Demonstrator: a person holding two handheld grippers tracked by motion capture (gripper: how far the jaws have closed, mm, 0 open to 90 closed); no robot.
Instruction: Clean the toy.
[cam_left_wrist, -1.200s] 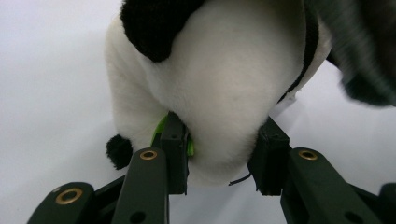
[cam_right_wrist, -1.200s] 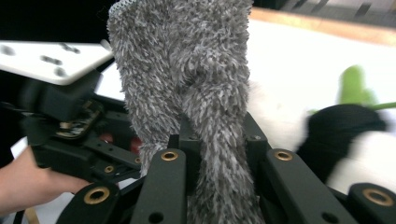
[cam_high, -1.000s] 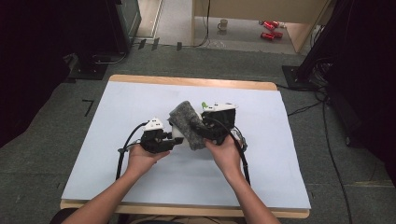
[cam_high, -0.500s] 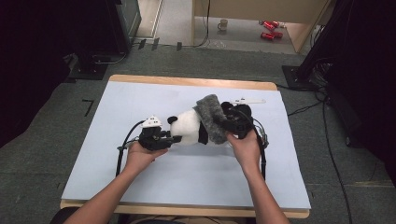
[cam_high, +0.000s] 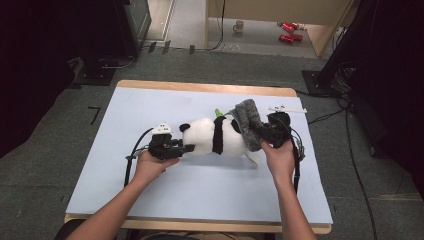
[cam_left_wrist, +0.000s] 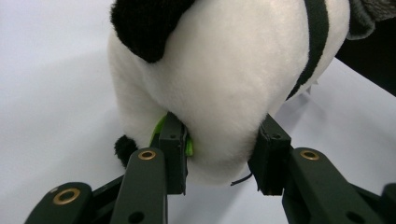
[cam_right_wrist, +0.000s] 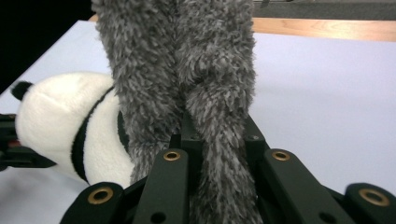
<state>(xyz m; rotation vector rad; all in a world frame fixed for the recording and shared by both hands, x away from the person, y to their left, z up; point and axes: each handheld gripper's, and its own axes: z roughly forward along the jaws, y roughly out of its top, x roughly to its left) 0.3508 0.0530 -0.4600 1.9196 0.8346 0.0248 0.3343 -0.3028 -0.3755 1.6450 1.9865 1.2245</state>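
Observation:
A black-and-white panda plush (cam_high: 215, 136) lies on its side in the middle of the pale blue mat (cam_high: 200, 200). My left gripper (cam_high: 187, 148) is shut on the plush's white head end; in the left gripper view the plush (cam_left_wrist: 224, 70) bulges between the two pressing jaws, with a green bit (cam_left_wrist: 188, 145) by one of them. My right gripper (cam_high: 257, 131) is shut on a grey fuzzy cloth (cam_high: 247, 122) that stands up at the panda's right end. In the right gripper view that cloth (cam_right_wrist: 187, 60) rises from the jaws, with the panda (cam_right_wrist: 56, 116) to its left. A green tip (cam_high: 218, 112) pokes out above the plush.
A small white strip (cam_high: 286, 108) lies at the mat's back right corner. The table's wooden edge (cam_high: 200, 87) runs along the far side. On the floor beyond are a mug (cam_high: 239, 26) and red items (cam_high: 287, 31). Black cables trail from both grippers.
My right hand has moved right with the grey cloth, drawing it off the panda so the white body now shows. The left hand has stayed put, holding the plush.

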